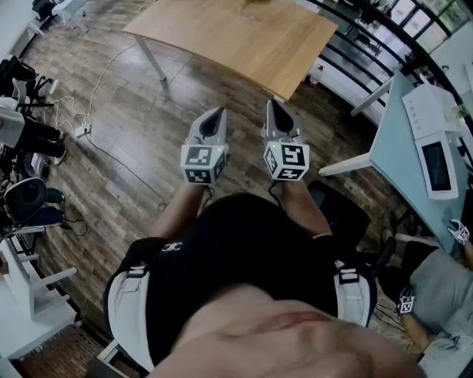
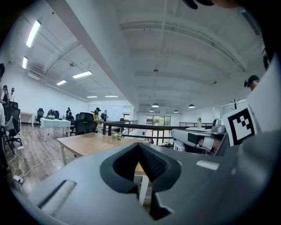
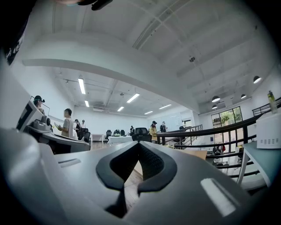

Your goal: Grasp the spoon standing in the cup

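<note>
A small cup-like thing (image 1: 253,9) stands at the far edge of the wooden table (image 1: 236,44). The left gripper view shows it as a tiny glassy thing (image 2: 115,138) on the tabletop (image 2: 88,143); it is too small to make out a spoon. I hold both grippers side by side close to my body, over the floor and well short of the table. The left gripper (image 1: 216,112) is shut, its tips (image 2: 138,144) meeting with nothing between them. The right gripper (image 1: 275,103) is likewise shut and empty, seen from its own view (image 3: 138,143).
Cables and a power strip (image 1: 81,130) lie on the wood floor at left, near dark chairs (image 1: 29,199). A pale desk with a white machine (image 1: 432,144) stands at right. A seated person (image 1: 436,291) is at lower right. A railing (image 1: 355,44) runs behind the table.
</note>
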A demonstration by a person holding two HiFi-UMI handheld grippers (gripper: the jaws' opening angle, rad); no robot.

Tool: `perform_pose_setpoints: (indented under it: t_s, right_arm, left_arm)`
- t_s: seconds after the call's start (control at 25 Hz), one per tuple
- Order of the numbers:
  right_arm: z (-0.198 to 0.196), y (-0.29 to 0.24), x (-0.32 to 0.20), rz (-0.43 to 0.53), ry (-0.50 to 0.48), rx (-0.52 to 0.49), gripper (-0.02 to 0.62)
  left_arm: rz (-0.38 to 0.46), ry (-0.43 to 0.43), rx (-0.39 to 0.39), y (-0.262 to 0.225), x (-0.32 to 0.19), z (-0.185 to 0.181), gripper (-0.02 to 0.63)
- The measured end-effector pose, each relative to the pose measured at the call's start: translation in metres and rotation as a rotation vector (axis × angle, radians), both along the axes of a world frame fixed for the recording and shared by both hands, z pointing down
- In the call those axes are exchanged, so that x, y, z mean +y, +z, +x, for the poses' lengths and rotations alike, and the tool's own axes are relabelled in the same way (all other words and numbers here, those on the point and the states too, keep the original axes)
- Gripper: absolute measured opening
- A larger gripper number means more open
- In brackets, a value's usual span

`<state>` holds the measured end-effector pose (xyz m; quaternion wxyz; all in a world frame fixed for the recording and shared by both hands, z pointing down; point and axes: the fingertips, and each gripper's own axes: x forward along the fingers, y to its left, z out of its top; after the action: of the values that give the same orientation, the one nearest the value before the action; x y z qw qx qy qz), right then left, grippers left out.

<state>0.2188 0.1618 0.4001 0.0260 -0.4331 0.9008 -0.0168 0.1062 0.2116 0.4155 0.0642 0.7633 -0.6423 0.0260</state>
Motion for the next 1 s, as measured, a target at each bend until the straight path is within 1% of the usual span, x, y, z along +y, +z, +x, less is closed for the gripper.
perform_pose_setpoints:
  t_s: [0.2,0.4,0.64,1.0]
  right_arm:
    - [0.014,0.003,0.002,-0.001,-0.003,0.008,-0.002]
    - [0.028,0.004,-0.003,-0.022,0.003,-0.041,0.000]
    - [0.048,0.010,-0.004,-0.015,0.025,-0.010,0.000]
    - [0.059,0.013,-0.025,-0.023,0.050,0.005,0.000]
  left_arm:
    - [-0.019,0.004,0.009,0.006,-0.001,0.017,0.012]
    - [-0.037,0.035,0.008,0.012,-0.007,0.035,0.012]
    - [-0.060,0.059,-0.007,0.020,-0.010,0.060,0.012]
    - [-0.056,0.073,-0.014,0.018,-0.034,0.070,0.012]
